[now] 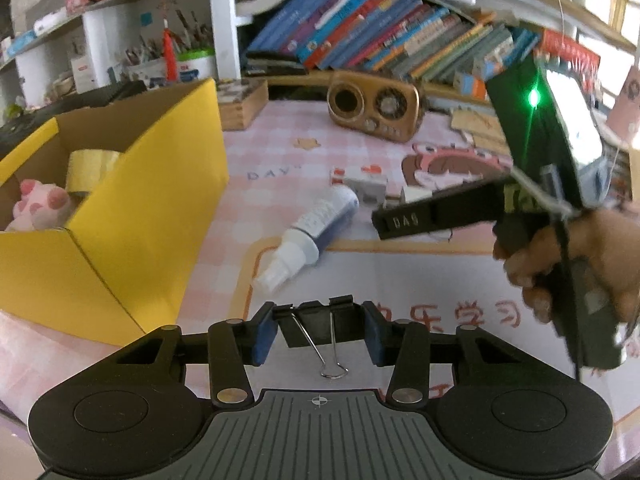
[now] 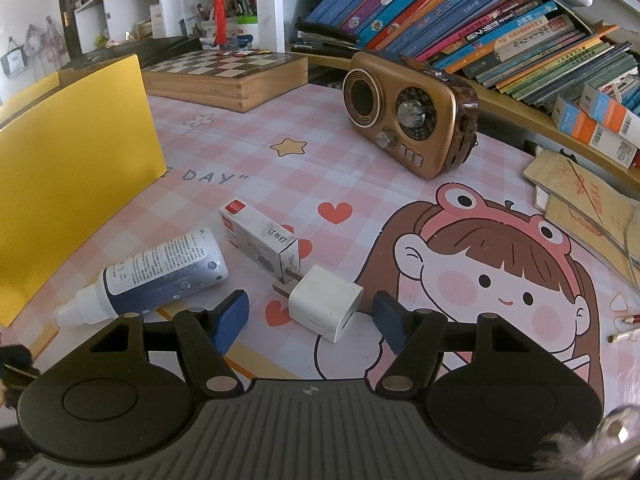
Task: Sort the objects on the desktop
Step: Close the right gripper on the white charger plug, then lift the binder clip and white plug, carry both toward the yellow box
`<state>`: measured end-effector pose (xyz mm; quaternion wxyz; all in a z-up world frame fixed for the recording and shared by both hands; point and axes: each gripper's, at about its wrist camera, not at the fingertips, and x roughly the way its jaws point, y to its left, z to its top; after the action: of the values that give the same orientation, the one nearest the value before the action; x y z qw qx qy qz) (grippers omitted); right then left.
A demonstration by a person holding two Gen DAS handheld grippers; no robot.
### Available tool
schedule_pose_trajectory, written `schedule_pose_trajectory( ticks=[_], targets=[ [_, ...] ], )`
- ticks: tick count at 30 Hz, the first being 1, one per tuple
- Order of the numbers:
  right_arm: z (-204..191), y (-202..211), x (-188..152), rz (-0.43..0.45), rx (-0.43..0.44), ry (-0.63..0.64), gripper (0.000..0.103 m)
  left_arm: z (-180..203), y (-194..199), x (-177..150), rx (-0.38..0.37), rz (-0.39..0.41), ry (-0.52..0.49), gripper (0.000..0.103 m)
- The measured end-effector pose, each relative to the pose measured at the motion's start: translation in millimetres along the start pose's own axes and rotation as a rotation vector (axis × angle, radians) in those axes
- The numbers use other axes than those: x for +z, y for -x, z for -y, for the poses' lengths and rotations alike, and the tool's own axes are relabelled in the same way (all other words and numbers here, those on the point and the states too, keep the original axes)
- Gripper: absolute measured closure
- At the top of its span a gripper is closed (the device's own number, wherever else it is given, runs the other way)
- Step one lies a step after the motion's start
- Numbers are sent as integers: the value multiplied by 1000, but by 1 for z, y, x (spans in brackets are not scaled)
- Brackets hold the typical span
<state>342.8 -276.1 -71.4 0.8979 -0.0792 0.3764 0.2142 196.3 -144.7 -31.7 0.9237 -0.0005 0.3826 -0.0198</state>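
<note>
In the left wrist view my left gripper (image 1: 319, 330) is shut on a black binder clip (image 1: 316, 314). Both blue pads touch its ends, and its wire handles point back at the camera. In the right wrist view my right gripper (image 2: 311, 320) stands open around a white charger plug (image 2: 326, 304) lying on the mat. The right pad is close to the plug and the left pad stands well clear. A blue-and-white spray bottle (image 2: 160, 276) and a small staples box (image 2: 260, 236) lie just beyond. The yellow cardboard box (image 1: 120, 208) holds a pink plush (image 1: 40, 204) and a tape roll (image 1: 90, 170).
A brown retro radio (image 2: 408, 120) and a wooden chess box (image 2: 228, 76) sit at the back of the pink checked desk mat (image 2: 360, 184). Leaning books (image 2: 480, 20) line the shelf behind. Brown envelopes (image 2: 580, 196) and pencils (image 2: 624, 328) lie at the right. A hand (image 1: 580, 264) holds the right gripper.
</note>
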Motion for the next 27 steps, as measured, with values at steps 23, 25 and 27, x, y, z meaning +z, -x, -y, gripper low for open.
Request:
schedule_pose_trajectory(
  ticks=[23,25,27],
  targets=[
    [-6,64,-14,46,-18,-94,59,-21,41,-6,-76,55,13,60],
    [-10,78,-18,53,-26,-107,59,-24,47,-7,-91,65,1,60],
    [-14,91,-22,57,-33,-123,59,-28,53,-7,-106,75,-4,60]
  ],
)
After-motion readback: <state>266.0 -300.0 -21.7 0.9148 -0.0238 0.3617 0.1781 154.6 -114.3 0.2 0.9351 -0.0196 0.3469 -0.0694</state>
